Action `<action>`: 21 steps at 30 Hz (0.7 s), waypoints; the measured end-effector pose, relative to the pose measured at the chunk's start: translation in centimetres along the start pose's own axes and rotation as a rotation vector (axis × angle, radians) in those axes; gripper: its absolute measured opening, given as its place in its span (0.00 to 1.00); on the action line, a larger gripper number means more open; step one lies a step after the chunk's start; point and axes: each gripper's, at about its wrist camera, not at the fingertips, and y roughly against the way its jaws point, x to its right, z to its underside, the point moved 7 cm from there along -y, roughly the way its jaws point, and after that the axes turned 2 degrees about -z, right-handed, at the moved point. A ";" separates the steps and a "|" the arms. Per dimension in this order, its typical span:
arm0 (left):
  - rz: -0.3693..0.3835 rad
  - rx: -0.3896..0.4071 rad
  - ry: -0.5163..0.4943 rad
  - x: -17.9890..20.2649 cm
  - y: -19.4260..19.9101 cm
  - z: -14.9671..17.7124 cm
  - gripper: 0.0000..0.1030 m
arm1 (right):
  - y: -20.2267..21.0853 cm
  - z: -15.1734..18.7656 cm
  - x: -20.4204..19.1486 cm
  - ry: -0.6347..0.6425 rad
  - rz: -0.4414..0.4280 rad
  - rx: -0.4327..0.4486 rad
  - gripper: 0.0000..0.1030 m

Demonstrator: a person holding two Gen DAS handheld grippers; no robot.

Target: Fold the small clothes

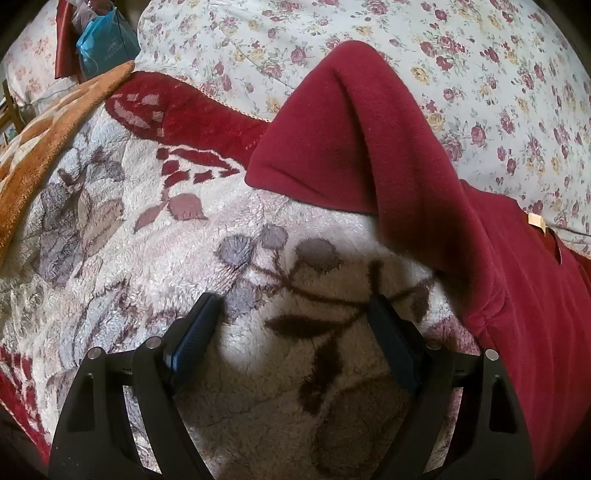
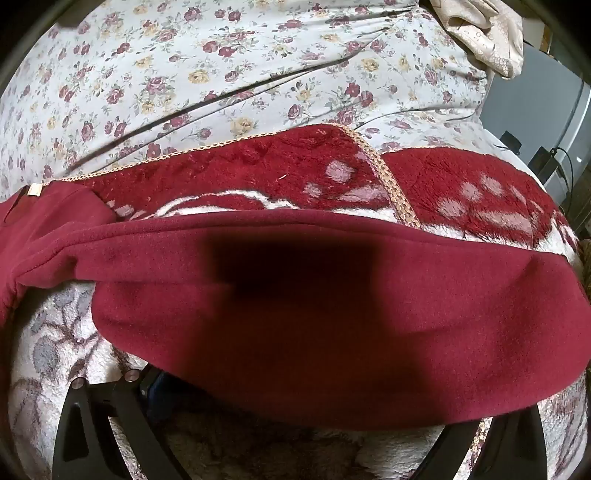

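Note:
A dark red fleece garment (image 1: 369,140) lies on a fluffy cream blanket (image 1: 147,229) with grey and red leaf patterns. In the left wrist view one folded part lies ahead, and the rest runs down the right side. My left gripper (image 1: 291,306) is open and empty over the blanket, left of the garment. In the right wrist view the garment (image 2: 332,332) fills the middle and covers my right gripper's fingertips. Only the bases of the fingers (image 2: 147,391) show, set wide apart. A small tan tag (image 2: 35,190) sits at the garment's left end.
A floral bedsheet (image 1: 406,33) lies behind the blanket. An orange blanket (image 1: 48,140) lies at the left, with a blue plastic bag (image 1: 105,44) beyond it. A beige cloth (image 2: 484,33) and a grey appliance with cables (image 2: 535,122) are at the far right.

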 end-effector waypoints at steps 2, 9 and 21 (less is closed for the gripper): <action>0.000 0.000 0.000 0.0 0.0 0.0 0.81 | 0.0 0.0 0.0 0.000 0.000 0.000 1.00; -0.002 0.000 -0.001 0.0 0.0 0.0 0.81 | 0.0 -0.1 -0.1 0.000 0.001 0.002 1.00; -0.002 0.000 -0.002 0.0 0.0 0.0 0.81 | 0.1 -0.1 0.0 -0.001 0.004 0.003 1.00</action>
